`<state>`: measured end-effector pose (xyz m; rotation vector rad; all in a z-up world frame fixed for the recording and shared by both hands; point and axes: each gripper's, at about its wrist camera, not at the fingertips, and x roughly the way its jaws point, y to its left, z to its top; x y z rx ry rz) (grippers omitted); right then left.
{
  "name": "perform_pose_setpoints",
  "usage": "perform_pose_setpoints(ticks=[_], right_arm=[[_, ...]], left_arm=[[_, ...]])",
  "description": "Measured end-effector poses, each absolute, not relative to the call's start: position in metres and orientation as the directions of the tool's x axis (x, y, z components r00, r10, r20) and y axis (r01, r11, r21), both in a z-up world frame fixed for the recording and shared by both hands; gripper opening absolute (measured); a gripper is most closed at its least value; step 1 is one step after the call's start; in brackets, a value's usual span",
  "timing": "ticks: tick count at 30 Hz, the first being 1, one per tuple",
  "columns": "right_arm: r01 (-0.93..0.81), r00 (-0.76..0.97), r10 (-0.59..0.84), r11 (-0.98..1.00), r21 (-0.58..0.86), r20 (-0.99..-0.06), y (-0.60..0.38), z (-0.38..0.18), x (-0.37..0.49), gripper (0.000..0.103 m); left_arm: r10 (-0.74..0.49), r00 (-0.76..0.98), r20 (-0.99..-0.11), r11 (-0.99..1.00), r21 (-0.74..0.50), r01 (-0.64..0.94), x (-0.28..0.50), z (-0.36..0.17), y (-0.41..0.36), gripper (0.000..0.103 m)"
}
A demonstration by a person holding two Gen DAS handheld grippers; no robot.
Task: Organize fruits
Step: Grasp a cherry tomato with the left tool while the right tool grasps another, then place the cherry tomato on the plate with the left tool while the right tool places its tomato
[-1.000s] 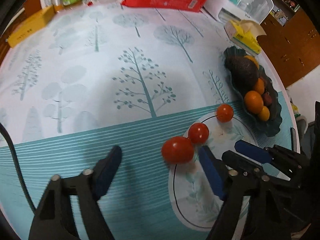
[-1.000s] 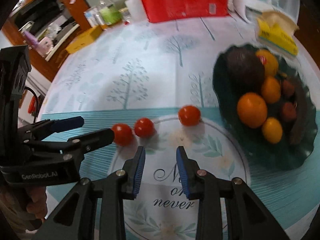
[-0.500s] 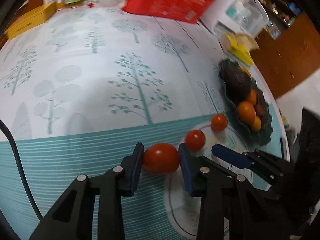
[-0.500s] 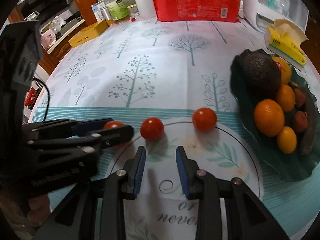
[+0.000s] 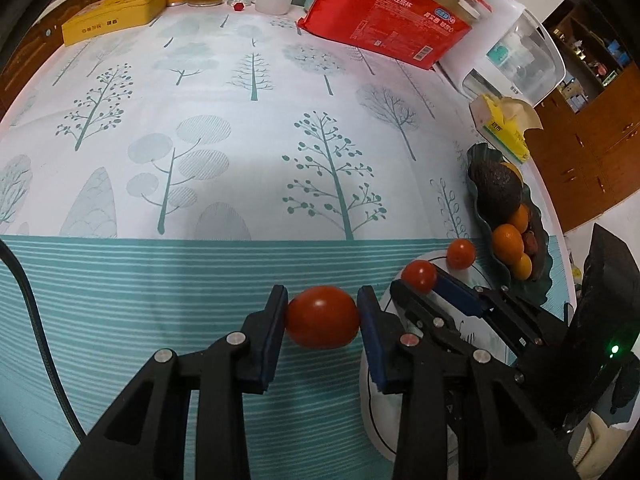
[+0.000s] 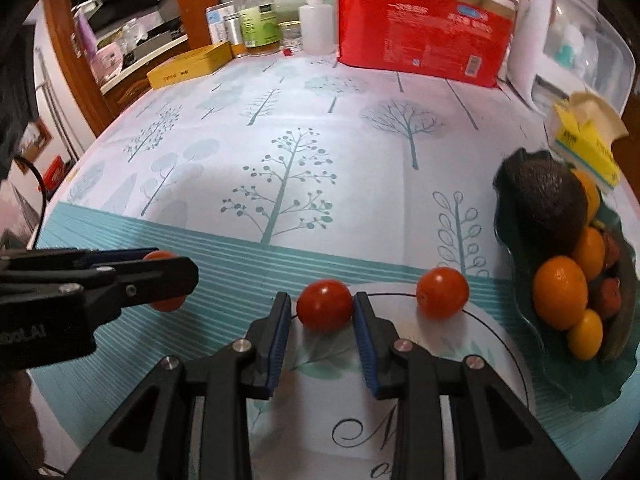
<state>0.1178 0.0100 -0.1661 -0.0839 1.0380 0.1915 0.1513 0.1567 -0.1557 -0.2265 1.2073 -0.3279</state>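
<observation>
Left tongs point(image 5: 322, 322) pinching the big tomato point(image 5: 322, 317), just left of the white plate point(image 6: 508, 364). Right tongs point(image 6: 320, 318) have just been closing around the second tomato point(image 6: 325, 305) at the plate's rim; right pad touches, left shows a gap. Third tomato point(image 6: 442, 293) sits on the rim's right side.

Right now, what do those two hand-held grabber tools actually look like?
Both are matte black plastic. The left gripper and right gripper each have two angular fingers with triangular cut-outs, silver rivets and blue ribbed pads. The left one trails a dark cable and carries white lettering on its body. A green indicator light glows on the right one's body.
</observation>
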Motion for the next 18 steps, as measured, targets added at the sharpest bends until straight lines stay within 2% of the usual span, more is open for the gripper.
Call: perform_pose_setpoints(ticks=[10, 18], right_arm=[[-0.238, 0.506, 0.193, 0.968, 0.079, -0.841, 0.002, -0.142, 0.097, 0.027], [-0.249, 0.501, 0.235, 0.961, 0.121, -0.833, -0.028, -0.126, 0.062, 0.027]], left_arm=[[-0.299, 0.334, -0.894, 0.954, -0.272, 0.124, 0.121, -0.126, 0.143, 0.034], [-0.261, 0.332, -0.906, 0.959, -0.205, 0.195, 0.093, -0.098, 0.097, 0.034]])
